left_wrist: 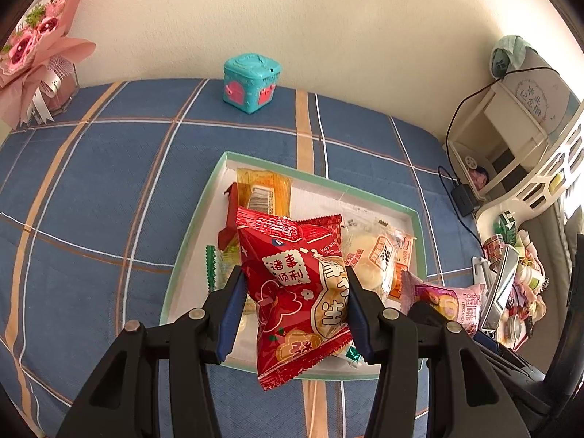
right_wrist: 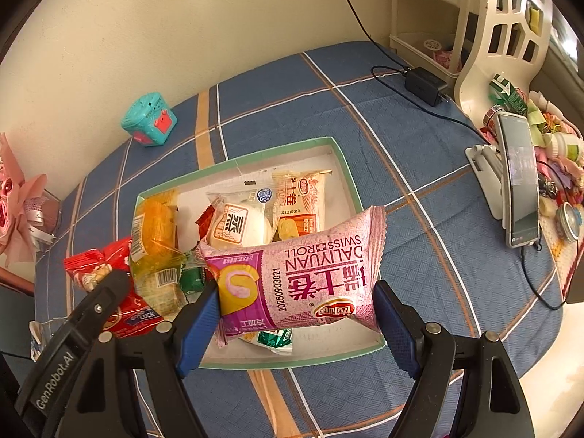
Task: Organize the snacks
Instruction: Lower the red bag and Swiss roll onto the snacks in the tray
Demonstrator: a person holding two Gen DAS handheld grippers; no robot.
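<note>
Red foil catches the eye first: a red snack bag [left_wrist: 299, 292] is pinched between the blue pads of the left gripper [left_wrist: 294, 314], which squeeze its sides so that it hangs above the near half of the tray [left_wrist: 189, 226]. Beside it, the right gripper [right_wrist: 295, 314] clamps a pink Swiss roll packet [right_wrist: 295, 281] by its two ends, its pads pressing in on the wrapper, and holds it lying crosswise over the near right part of the same tray. In the left wrist view this pink packet shows just past the right-hand finger, close to the red bag.

The tray is a shallow white box with a pale green rim, lying on a blue checked cloth [left_wrist: 109, 189]. Inside it are several other snacks: an orange-yellow packet [right_wrist: 153, 233] at the left side, a clear wrapper with a white bun [right_wrist: 237, 219] near the middle, an orange and white packet [right_wrist: 299, 200] toward the far right, and small green sweets [right_wrist: 193, 279] near the front. A dark red piece sits under the yellow packet, though what it is cannot be made out.

Farther off on the cloth, a teal toy box [left_wrist: 252, 84] stands near the wall. A pink bouquet [left_wrist: 33, 47] leans at the far left. To the right a phone [right_wrist: 520, 179] stands tilted on a white stand, with a black charger [right_wrist: 425, 84] and its cable behind it.
</note>
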